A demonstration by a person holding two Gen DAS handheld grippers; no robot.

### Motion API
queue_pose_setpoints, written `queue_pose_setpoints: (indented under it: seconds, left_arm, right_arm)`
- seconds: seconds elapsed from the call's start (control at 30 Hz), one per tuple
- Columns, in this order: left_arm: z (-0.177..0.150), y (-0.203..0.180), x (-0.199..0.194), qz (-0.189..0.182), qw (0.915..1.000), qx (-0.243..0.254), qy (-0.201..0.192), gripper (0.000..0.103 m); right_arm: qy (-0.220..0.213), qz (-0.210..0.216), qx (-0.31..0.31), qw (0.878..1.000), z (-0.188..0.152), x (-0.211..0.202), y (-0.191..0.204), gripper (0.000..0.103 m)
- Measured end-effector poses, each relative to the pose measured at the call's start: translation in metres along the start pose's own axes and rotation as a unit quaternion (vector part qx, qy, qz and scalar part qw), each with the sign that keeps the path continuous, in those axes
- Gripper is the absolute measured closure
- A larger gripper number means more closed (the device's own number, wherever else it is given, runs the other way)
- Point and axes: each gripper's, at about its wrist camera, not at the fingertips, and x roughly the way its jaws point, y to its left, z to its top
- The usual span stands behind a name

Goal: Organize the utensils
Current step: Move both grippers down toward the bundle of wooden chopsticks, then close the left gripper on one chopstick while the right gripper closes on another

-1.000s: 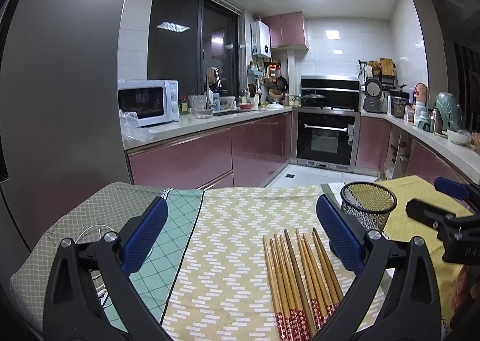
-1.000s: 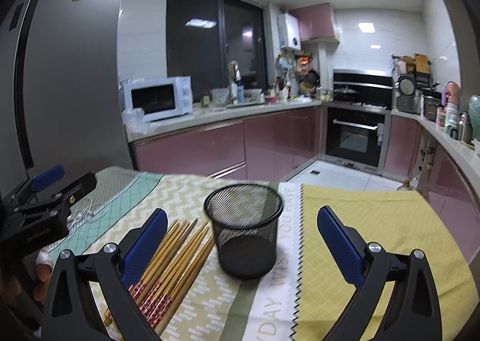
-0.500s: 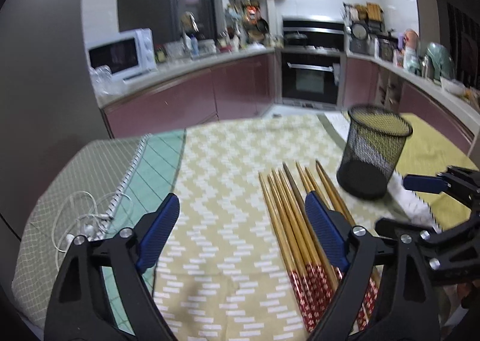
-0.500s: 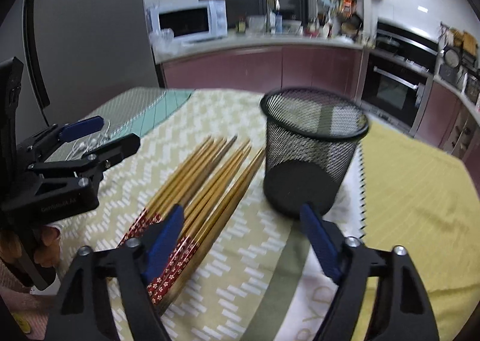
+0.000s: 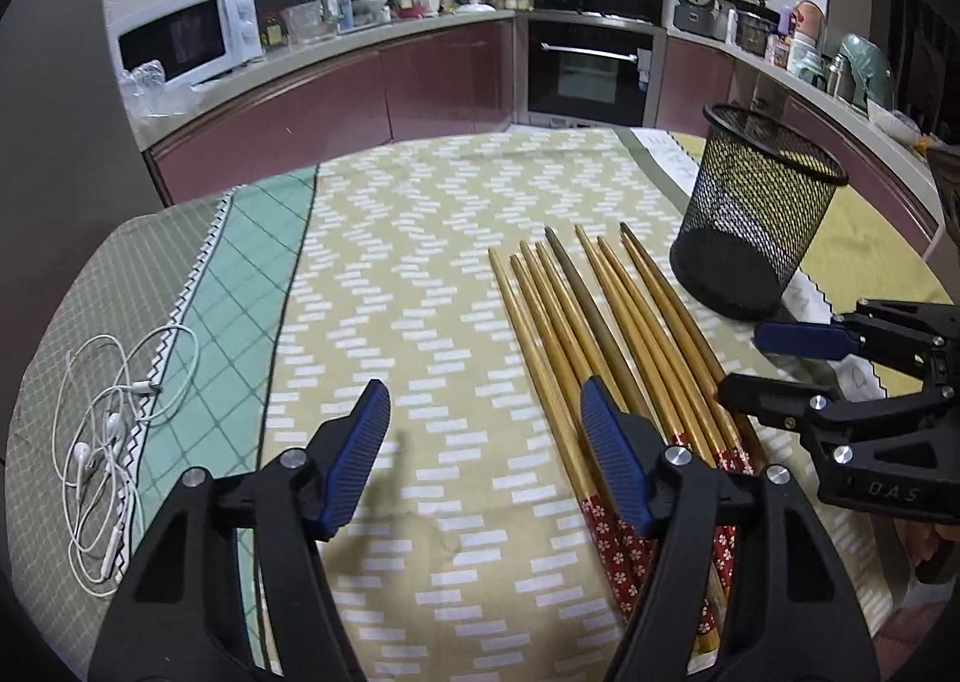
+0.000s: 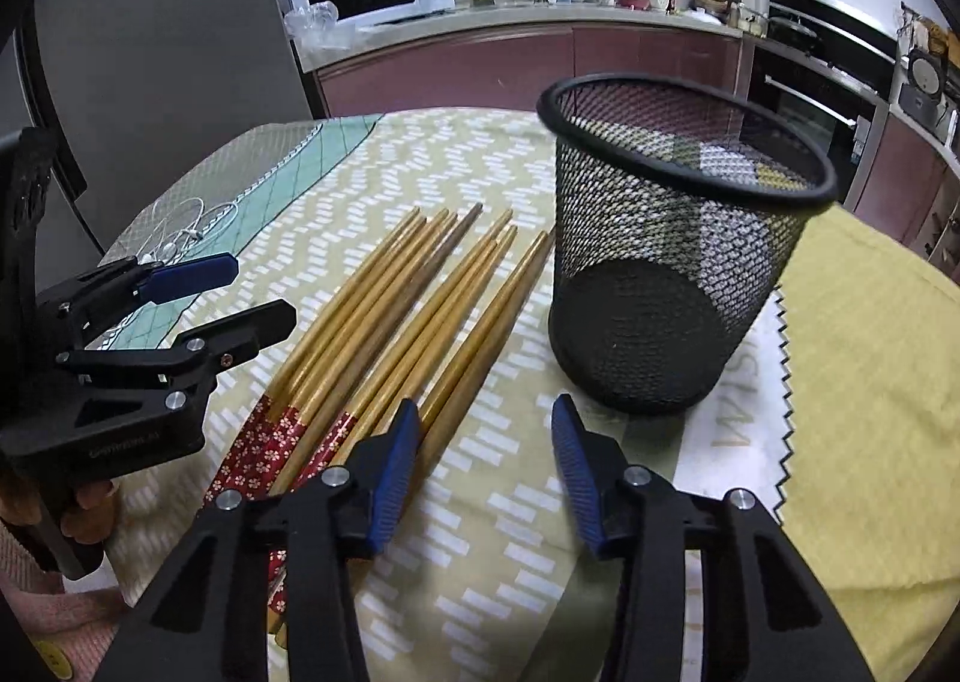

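Note:
Several wooden chopsticks (image 5: 606, 334) with red flowered ends lie side by side on the patterned cloth; they also show in the right wrist view (image 6: 396, 334). A black mesh cup (image 5: 756, 214) stands upright and empty to their right, also seen in the right wrist view (image 6: 672, 256). My left gripper (image 5: 480, 442) is open and empty, low over the cloth just left of the chopsticks' red ends. My right gripper (image 6: 483, 460) is open and empty, low over the cloth between the chopsticks and the cup. It shows in the left wrist view (image 5: 768, 364) at the right.
White earphones (image 5: 114, 430) lie coiled on the green cloth at the table's left edge. A yellow cloth (image 6: 870, 394) covers the table's right side. Kitchen counters with a microwave (image 5: 186, 40) and an oven (image 5: 588, 76) stand beyond the table.
Both grippers have tilted down and dropped closer to the table over the chopsticks' near ends. Both stay open and empty. The chopsticks and cup have not moved.

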Motion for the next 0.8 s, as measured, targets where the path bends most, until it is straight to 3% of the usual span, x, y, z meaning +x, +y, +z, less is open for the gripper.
queue_pose_setpoints:
  seconds: [0.3, 0.5, 0.67, 0.73, 0.8]
  left_arm:
    - [0.004, 0.008, 0.025, -0.021, 0.9987, -0.013, 0.044, 0.041]
    - [0.012, 0.007, 0.034, -0.014, 0.9984, -0.006, 0.054, 0.047]
    - [0.019, 0.004, 0.036, -0.017, 0.9983, -0.013, 0.054, 0.063]
    - [0.021, 0.003, 0.038, -0.022, 0.998, -0.023, 0.055, 0.07]
    - [0.023, 0.004, 0.038, -0.029, 0.9974, -0.034, 0.056, 0.08]
  right_arm:
    - [0.02, -0.005, 0.006, 1.0, 0.005, 0.005, -0.008, 0.059]
    - [0.03, -0.034, -0.019, 0.999, 0.011, 0.016, 0.007, 0.06]
    - [0.026, -0.027, -0.006, 0.999, 0.013, 0.018, 0.006, 0.07]
    - [0.024, -0.017, 0.006, 1.0, 0.012, 0.017, 0.002, 0.084]
    - [0.023, 0.008, 0.025, 0.999, 0.011, 0.015, -0.005, 0.092]
